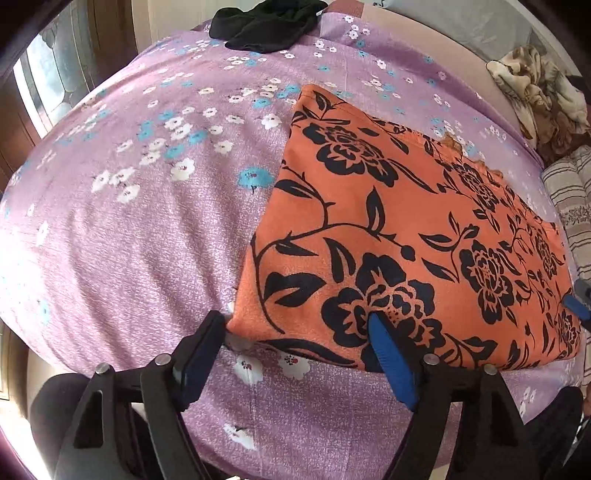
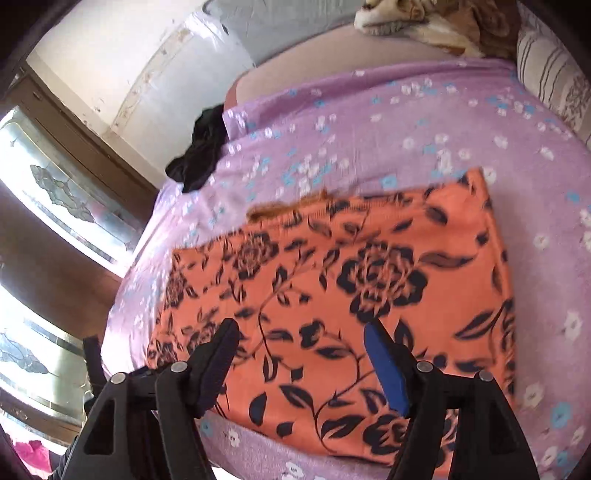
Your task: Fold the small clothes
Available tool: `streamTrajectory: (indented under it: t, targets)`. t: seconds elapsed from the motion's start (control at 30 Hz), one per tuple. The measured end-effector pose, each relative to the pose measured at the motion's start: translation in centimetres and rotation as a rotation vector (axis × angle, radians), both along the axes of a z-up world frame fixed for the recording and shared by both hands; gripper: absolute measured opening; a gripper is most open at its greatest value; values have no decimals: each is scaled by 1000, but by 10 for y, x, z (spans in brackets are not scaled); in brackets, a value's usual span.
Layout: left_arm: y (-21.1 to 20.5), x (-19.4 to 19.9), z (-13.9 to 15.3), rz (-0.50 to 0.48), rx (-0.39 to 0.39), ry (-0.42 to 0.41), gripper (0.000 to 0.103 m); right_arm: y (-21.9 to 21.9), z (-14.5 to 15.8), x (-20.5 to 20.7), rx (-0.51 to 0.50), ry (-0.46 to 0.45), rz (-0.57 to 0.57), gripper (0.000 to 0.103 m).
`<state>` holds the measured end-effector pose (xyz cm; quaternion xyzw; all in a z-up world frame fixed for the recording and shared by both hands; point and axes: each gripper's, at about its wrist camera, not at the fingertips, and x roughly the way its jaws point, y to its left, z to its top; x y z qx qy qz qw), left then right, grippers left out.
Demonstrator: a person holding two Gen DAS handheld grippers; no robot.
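Observation:
An orange garment with a black flower print (image 1: 399, 236) lies folded flat in a rough rectangle on the purple flowered bedsheet (image 1: 129, 229). My left gripper (image 1: 297, 319) is open at the garment's near left corner, its fingers straddling that corner. The garment also fills the middle of the right wrist view (image 2: 332, 280), somewhat blurred. My right gripper (image 2: 301, 326) is open just above the garment's near edge and holds nothing. The right gripper's blue fingertip (image 1: 576, 308) shows at the garment's right end in the left wrist view.
A crumpled black garment (image 1: 266, 22) lies at the far edge of the bed (image 2: 199, 151). A brown and cream blanket (image 1: 539, 99) and a striped pillow (image 1: 569, 206) sit at the right. A wooden frame with patterned glass (image 2: 66, 199) stands left of the bed.

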<state>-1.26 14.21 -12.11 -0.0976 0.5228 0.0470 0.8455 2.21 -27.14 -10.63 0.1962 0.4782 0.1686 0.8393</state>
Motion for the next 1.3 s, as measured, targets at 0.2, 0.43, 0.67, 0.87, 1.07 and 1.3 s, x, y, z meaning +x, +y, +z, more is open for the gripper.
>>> streamTrajectory:
  t: [0.2,0.43,0.67,0.87,1.07,1.3]
  targets:
    - [32,6,18,62,-172,-55,76,7,-39,-16,-11,58,-37,74]
    - [47,-2,8,99,-267,34,12,-1,-41,-15,47,62,-44,74]
    - [29,-4,-5,46,-69,70,17,-3,-44,-16,51,46,-37,75]
    - [29,3,33,22,-56,-29,35,-9,-45,-14,83,50,-22,76]
    - [35,79,21,-20,-62,16,49,-8,-45,-14,82,46,-15,77]
    - [37,124,22,-1,-30,66,6,-14,-47,-16,126,41,-11,77]
